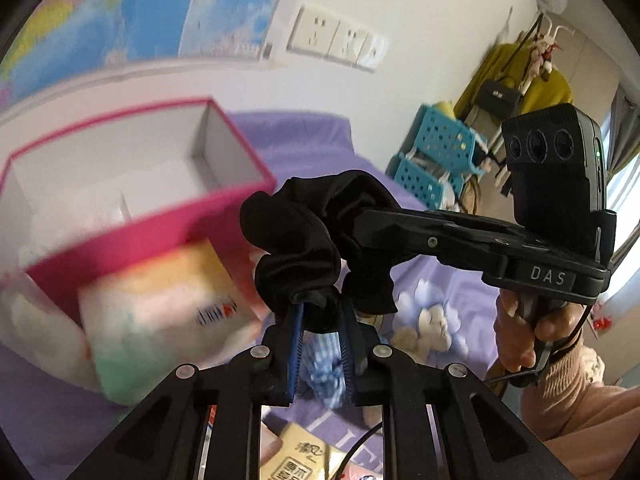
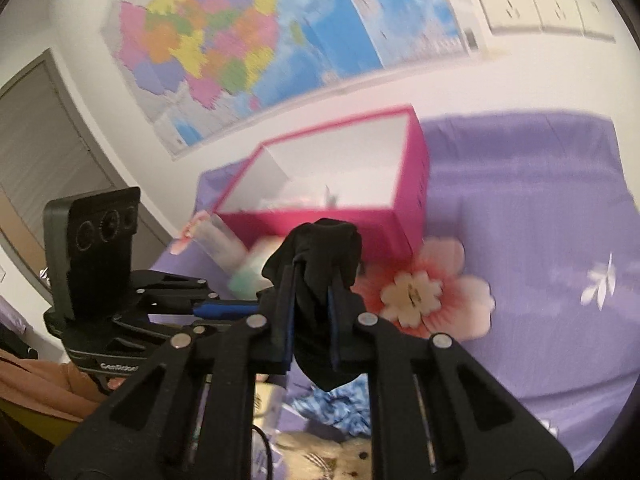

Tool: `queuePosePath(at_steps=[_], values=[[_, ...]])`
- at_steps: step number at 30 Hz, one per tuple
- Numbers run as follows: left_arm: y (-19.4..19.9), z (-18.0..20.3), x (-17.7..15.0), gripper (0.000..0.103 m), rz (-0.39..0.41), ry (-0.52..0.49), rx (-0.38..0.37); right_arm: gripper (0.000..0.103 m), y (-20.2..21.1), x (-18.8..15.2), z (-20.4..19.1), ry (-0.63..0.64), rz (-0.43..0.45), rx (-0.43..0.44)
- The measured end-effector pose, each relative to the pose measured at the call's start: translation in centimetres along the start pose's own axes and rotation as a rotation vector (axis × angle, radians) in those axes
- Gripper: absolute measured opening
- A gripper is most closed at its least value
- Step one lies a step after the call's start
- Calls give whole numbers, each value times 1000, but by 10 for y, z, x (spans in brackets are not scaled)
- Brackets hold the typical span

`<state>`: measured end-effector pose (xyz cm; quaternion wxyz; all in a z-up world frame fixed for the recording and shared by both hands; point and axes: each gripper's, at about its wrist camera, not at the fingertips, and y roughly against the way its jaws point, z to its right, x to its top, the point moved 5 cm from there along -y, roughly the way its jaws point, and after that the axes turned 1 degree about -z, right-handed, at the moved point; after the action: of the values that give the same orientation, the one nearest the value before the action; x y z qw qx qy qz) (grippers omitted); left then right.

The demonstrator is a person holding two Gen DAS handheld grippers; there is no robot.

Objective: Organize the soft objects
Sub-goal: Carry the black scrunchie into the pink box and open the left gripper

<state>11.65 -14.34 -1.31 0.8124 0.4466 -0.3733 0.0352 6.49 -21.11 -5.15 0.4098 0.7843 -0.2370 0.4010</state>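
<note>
Both grippers hold one black cloth item (image 1: 308, 236) in the air above a purple bedsheet (image 2: 532, 208). My left gripper (image 1: 320, 312) is shut on its lower end. My right gripper (image 2: 314, 276) is shut on its other end (image 2: 320, 248), and enters the left wrist view from the right (image 1: 368, 220). An open pink box (image 1: 120, 184) with a white inside stands just behind the cloth, also in the right wrist view (image 2: 340, 184). Pale items lie in it.
A soft pastel pack (image 1: 160, 312) leans against the box front. A flower-shaped cushion (image 2: 424, 288), blue checked fabric (image 2: 340, 408), a plush toy (image 2: 332, 460) and tissue packs (image 1: 300, 456) lie on the bed. Blue baskets (image 1: 436, 160) stand beyond.
</note>
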Motion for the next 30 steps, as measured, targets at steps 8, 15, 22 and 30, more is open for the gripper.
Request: queuePosePath(at_steps=[8, 15, 22, 30], values=[[23, -15, 42, 16, 90, -5, 92, 15, -4, 55, -21, 60, 66, 45], [21, -45, 71, 16, 108, 43, 167, 15, -32, 94, -15, 58, 73, 35], [-2, -75, 85, 16, 67, 100, 219, 15, -72, 108, 8, 22, 26, -3], [-30, -91, 87, 16, 5, 126, 277, 21, -112, 104, 36, -17, -41, -92]])
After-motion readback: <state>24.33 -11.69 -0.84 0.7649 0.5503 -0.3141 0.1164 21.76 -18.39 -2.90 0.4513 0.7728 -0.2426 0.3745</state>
